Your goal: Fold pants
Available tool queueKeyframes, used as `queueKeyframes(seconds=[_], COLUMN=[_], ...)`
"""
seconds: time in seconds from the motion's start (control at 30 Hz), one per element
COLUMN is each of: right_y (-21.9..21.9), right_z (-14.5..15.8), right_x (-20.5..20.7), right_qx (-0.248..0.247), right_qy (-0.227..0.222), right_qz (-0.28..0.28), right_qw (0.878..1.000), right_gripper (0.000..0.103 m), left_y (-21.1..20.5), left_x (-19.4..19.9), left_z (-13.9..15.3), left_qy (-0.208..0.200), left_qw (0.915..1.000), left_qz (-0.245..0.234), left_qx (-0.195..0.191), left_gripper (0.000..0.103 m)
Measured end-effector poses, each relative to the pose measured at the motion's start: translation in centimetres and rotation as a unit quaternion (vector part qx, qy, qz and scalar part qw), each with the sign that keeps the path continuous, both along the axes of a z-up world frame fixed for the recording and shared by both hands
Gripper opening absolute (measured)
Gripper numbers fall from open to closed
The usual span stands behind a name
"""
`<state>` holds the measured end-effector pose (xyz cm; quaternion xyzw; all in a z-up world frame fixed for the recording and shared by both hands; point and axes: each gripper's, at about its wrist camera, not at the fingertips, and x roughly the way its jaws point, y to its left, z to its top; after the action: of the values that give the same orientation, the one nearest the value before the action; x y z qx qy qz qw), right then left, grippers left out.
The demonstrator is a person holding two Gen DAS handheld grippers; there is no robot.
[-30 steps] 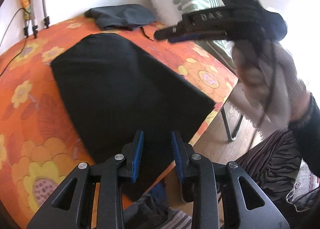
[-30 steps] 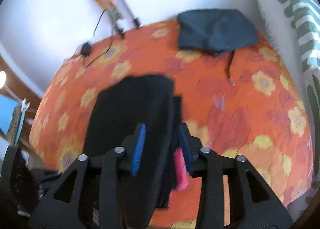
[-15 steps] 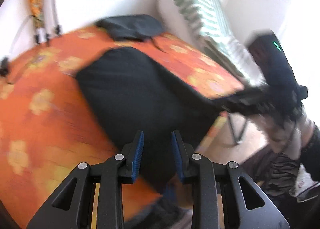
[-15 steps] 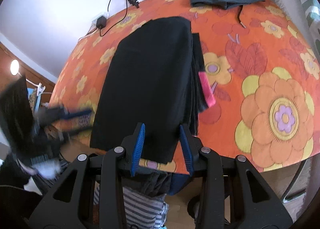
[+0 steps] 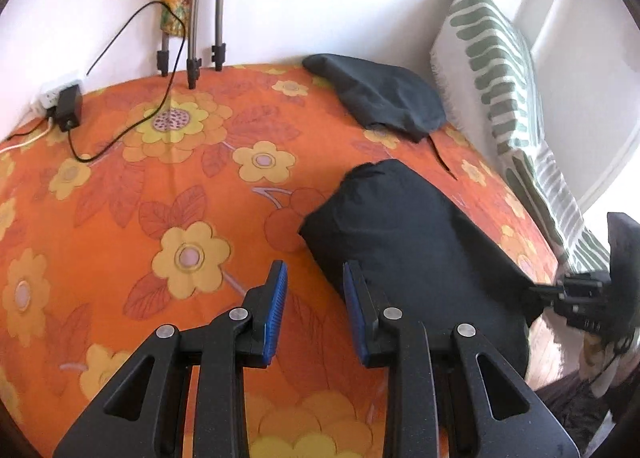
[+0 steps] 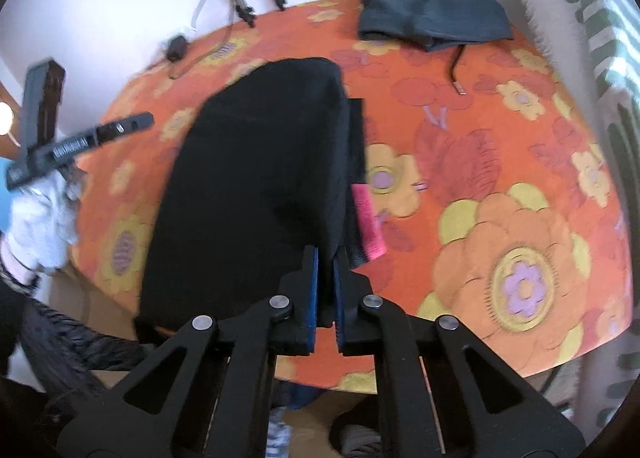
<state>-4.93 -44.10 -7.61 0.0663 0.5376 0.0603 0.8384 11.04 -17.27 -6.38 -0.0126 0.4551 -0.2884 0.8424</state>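
The black pants (image 5: 412, 246) lie folded lengthwise on the orange flowered tablecloth (image 5: 160, 186), their near end hanging over the table's front edge. My left gripper (image 5: 314, 290) is open and empty, just left of the pants' near left edge. In the right wrist view the pants (image 6: 256, 178) fill the centre, with a pink label (image 6: 368, 222) showing at their right edge. My right gripper (image 6: 325, 278) is shut on the pants' near right edge. It also shows in the left wrist view (image 5: 560, 292) at the pants' right corner. My left gripper shows in the right wrist view (image 6: 132, 124).
A folded dark grey garment (image 5: 380, 98) with a dangling cord lies at the back right. A green-striped cushion (image 5: 504, 70) stands along the right side. Tripod legs (image 5: 192, 38), a power adapter (image 5: 68, 112) and cables sit at the back left by the wall.
My right gripper has closed on the pants' near right edge. My left gripper has swung left, off the pants and over the tablecloth, still open.
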Motion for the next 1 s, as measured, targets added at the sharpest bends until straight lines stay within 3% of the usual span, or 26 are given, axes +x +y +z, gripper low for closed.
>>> queueKeyframes(seconds=[0.1,0.23,0.33,0.47,0.6,0.77,1.0], right_y=[0.9,1.2,2.1,6.4,10.7,13.1,11.6], right_z=[-0.8,0.4,2.9,5.2,2.8,-1.0,-2.2], right_x=[0.0,-0.4,-1.1,-1.7,-1.0,-0.9,-1.2], right_qx=[-0.048,-0.064,-0.095,-0.056,-0.002,-0.044,-0.046], right_qy=[0.004,-0.006,-0.050,-0.099,-0.065,-0.018,0.001], right_qz=[0.022,0.021,0.009,0.063,0.136,0.193,0.207], right_qw=[0.999,0.998,0.994,0.991,0.989,0.980,0.977], right_gripper=[0.007,0.014,0.017,0.023,0.023,0.020,0.013], left_y=[-0.8,-2.3,-2.6,-2.7,-3.1,-4.0,-5.3], left_x=[1.0,1.8,2.1,2.9,3.8,4.8,6.5], left_z=[-0.8,-1.5,-1.6,-1.4,-1.9,-3.2,-5.1], left_qy=[0.008,0.010,0.008,0.006,0.006,0.007,0.026], left_qw=[0.9999,0.9995,0.9991,0.9983,0.9965,0.9930,0.9920], left_qz=[-0.004,-0.026,-0.038,-0.053,-0.071,-0.100,-0.108], left_qx=[-0.007,0.011,0.017,0.025,0.042,0.063,0.060], left_gripper=[0.027,0.027,0.027,0.027,0.027,0.027,0.028])
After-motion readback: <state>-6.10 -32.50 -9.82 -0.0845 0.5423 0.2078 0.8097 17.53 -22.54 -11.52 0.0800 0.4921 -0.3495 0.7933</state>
